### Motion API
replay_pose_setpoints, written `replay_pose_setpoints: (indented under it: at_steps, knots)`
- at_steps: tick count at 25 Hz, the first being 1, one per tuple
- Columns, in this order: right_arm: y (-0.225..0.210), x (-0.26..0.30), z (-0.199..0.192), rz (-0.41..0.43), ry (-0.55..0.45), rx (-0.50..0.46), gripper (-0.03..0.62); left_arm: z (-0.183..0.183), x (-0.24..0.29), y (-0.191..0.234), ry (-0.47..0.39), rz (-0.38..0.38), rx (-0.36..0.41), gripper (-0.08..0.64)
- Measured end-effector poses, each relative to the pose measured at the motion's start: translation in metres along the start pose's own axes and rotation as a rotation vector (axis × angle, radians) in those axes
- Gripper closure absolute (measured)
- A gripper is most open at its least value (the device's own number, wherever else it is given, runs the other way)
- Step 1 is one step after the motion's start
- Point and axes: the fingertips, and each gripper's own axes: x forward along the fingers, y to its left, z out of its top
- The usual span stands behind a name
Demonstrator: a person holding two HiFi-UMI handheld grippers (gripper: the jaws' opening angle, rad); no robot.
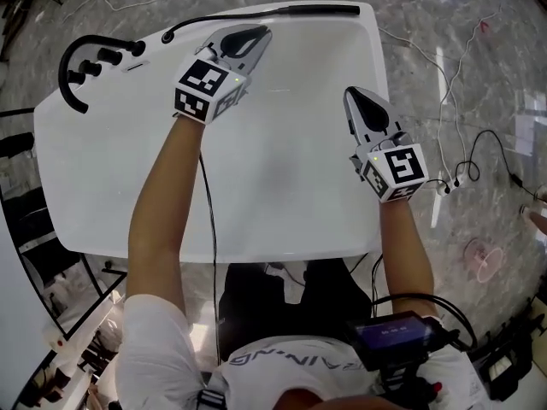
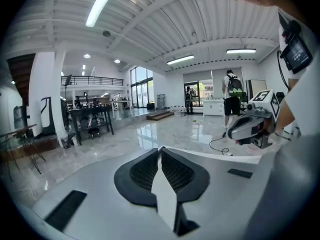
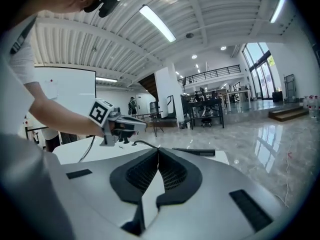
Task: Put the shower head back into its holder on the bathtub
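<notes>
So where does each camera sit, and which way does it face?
Head view: on the head, facing steeply down at the tub; both forearms, left gripper, right gripper.
Left gripper view: on that gripper, facing across the tub; its shut jaws, right forearm.
Right gripper view: on that gripper, facing the shower head; its shut jaws, left forearm.
Shared: each gripper view shows the other gripper.

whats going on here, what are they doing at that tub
A person holds a claw in each hand over a white bathtub. The left claw and right claw are both shut and empty. The black shower head lies on the tub's far rim, in neither claw, with the black tap fittings at the far left corner.
</notes>
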Motion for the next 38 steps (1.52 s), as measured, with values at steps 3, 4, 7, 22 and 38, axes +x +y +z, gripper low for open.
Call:
replay_pose_setpoints:
  at_steps: [3, 4, 7, 22, 38]
  knots:
    - [-0.003, 0.003, -0.026, 0.028, 0.022, 0.0, 0.58, -0.014, 0.036, 0.008, 0.059, -0.034, 0.048, 0.53]
    - [-0.004, 0.004, -0.032, 0.038, 0.027, -0.003, 0.58, -0.019, 0.048, 0.011, 0.085, -0.05, 0.055, 0.506]
    - [-0.002, 0.001, -0.053, 0.065, 0.041, 0.004, 0.58, -0.036, 0.082, 0.018, 0.198, -0.094, 0.108, 0.465]
    - [-0.026, -0.028, -0.118, 0.079, 0.082, 0.079, 0.58, -0.072, 0.225, 0.001, 0.618, -0.214, 0.536, 0.414]
    - [-0.041, -0.017, -0.109, 0.057, 0.016, 0.076, 0.58, -0.107, 0.271, 0.011, 0.806, -0.264, 0.522, 0.371]
